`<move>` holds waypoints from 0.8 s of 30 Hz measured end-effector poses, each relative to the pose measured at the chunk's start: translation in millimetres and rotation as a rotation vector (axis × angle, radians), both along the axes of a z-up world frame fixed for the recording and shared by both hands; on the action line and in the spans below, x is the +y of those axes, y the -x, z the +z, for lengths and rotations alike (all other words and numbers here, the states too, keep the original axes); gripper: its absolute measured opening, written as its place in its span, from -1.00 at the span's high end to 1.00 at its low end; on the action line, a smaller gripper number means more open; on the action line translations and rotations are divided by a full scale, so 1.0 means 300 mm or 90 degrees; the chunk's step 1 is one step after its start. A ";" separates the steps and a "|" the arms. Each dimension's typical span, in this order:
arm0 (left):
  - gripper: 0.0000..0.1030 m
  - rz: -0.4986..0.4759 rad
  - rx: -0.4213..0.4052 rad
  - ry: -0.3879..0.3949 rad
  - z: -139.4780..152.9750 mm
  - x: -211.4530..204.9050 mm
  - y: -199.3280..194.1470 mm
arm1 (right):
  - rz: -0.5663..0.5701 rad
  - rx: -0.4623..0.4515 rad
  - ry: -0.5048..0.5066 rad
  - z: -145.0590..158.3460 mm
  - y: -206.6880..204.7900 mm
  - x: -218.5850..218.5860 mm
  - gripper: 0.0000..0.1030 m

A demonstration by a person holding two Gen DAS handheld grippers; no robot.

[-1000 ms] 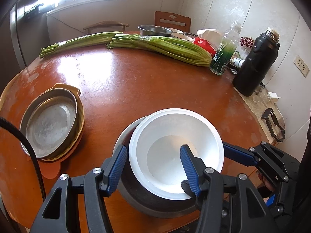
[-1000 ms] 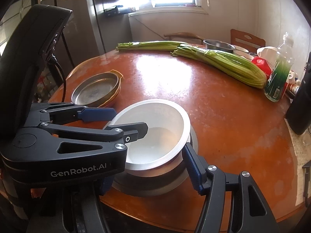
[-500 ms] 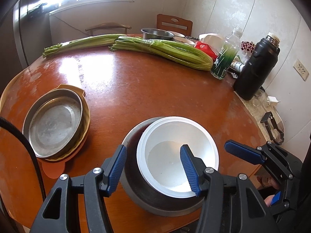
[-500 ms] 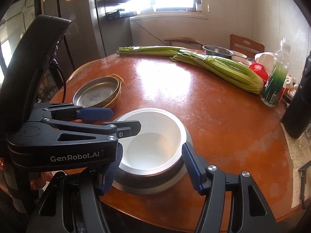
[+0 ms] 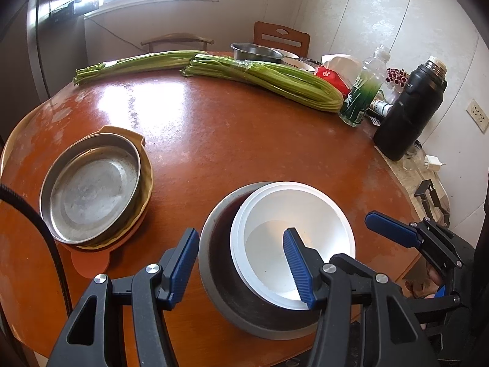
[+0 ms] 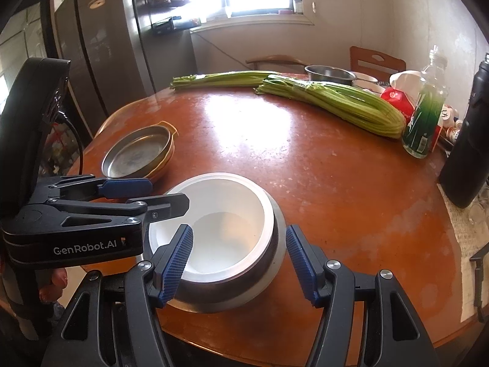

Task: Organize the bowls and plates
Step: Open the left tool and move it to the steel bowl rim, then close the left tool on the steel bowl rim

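Nearest: left gripper (image 5: 241, 266) and right gripper (image 6: 240, 264) are held w/ jaws apart, nothing clamped; each straddles a wall of the nested bowls. White round plastic bowl (image 5: 293, 238) is seated inside grey steel bowl (image 5: 223, 278) at table's near edge. Likely light, stiff, slick; rim is best pinched. Farther left, steel pan (image 5: 91, 186) is stacked in yellow dish (image 5: 146, 180).

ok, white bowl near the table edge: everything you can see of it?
The round white bowl is plain, matte, looks plastic or foam, and is empty. It sits upright, nested in a larger grey metal bowl and off-centre toward the right in the left wrist view. Both claws straddle the stack with gaps; contact can't be confirmed.
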State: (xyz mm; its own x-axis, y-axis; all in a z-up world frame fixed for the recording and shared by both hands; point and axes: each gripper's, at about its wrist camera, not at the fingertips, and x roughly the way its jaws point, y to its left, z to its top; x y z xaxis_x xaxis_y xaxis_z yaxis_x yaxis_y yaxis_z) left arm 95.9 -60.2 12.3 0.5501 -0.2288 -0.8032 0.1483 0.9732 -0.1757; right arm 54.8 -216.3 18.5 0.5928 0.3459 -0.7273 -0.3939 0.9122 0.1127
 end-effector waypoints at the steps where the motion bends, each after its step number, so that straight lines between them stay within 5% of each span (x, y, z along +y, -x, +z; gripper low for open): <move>1: -0.11 0.000 0.002 0.001 -0.004 0.001 0.000 | -0.003 0.003 -0.001 -0.004 -0.004 -0.001 -0.27; 24: -0.13 0.015 0.048 0.023 -0.106 0.039 -0.038 | -0.022 0.078 -0.026 -0.098 -0.051 -0.015 -0.27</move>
